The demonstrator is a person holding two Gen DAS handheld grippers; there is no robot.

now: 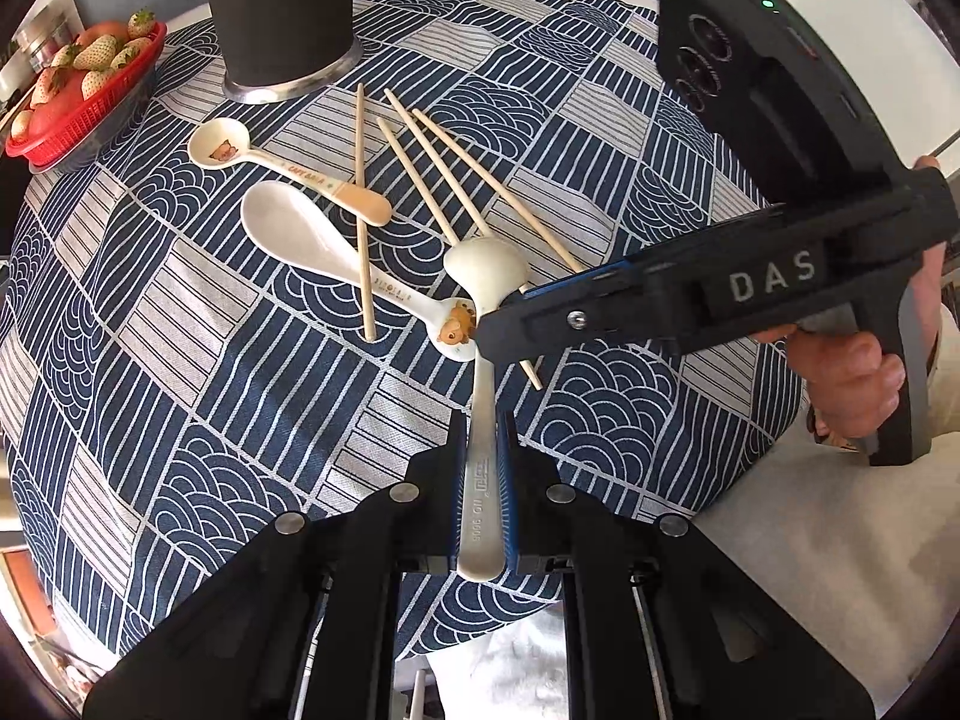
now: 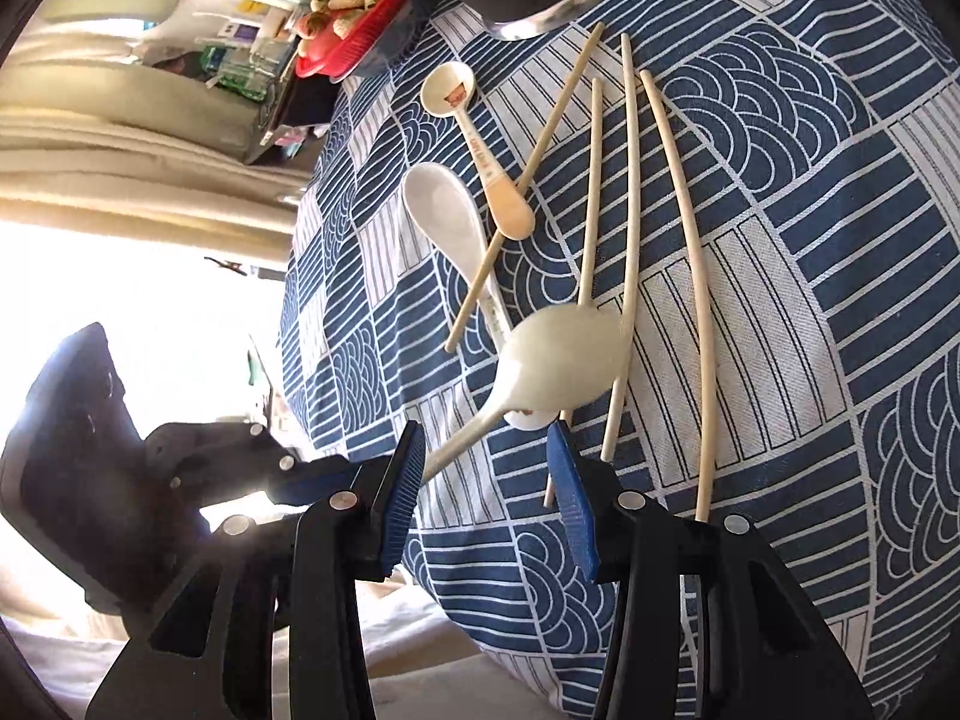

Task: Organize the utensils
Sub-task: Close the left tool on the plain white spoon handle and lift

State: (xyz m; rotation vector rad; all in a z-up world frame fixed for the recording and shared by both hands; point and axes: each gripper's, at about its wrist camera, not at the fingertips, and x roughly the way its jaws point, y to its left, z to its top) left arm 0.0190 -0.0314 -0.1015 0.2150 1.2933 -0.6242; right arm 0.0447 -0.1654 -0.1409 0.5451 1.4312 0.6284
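Observation:
My left gripper is shut on the handle of a cream spoon, bowl face down, held over the cloth; the spoon also shows in the right wrist view. My right gripper is open just short of that spoon's bowl, and shows in the left wrist view beside it. A white spoon with a bear on its handle and a small cartoon spoon lie on the cloth. Several wooden chopsticks lie loose; one crosses both spoons. A dark cylindrical holder stands at the back.
A red basket of strawberries sits at the table's back left edge. The blue patterned tablecloth covers a round table; its edge drops off near my grippers. A hand holds the right gripper at the right.

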